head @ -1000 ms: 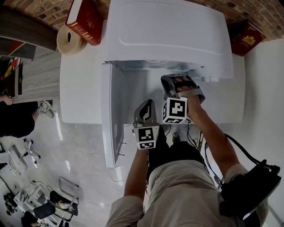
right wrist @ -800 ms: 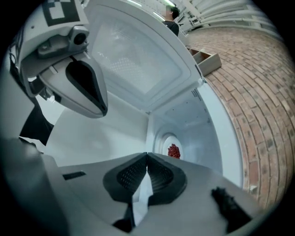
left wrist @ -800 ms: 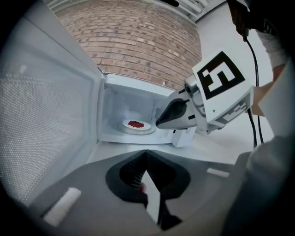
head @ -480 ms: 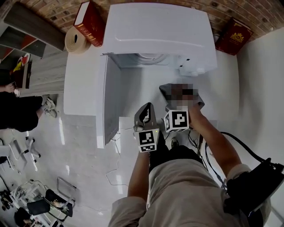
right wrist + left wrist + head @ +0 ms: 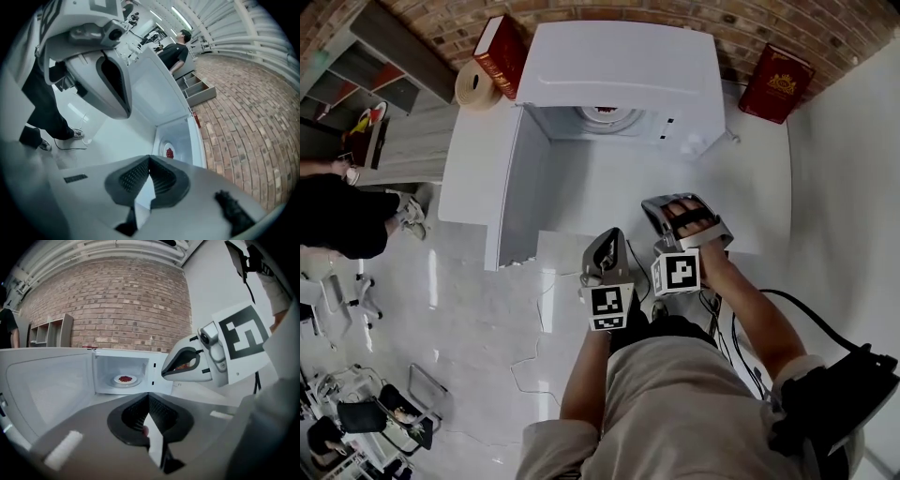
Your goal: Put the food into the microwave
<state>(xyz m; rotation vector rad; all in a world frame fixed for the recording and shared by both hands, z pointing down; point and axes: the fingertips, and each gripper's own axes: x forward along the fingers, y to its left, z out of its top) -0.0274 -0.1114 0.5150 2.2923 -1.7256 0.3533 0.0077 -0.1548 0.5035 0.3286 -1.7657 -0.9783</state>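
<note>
The white microwave stands open, its door swung out to the left. Inside, on the turntable, sits a white plate of red food, which also shows in the left gripper view and the right gripper view. Both grippers hang in front of the opening, well back from it. My left gripper is shut, nothing between its jaws. My right gripper is to its right and slightly nearer the oven, also shut and empty.
The microwave rests on a white table against a brick wall. A red book and a tape roll lie at the back left, another red book at the back right. A person stands at the far left.
Both grippers have drawn back from the microwave opening toward me and risen. The plate of food inside the cavity has come into view.
</note>
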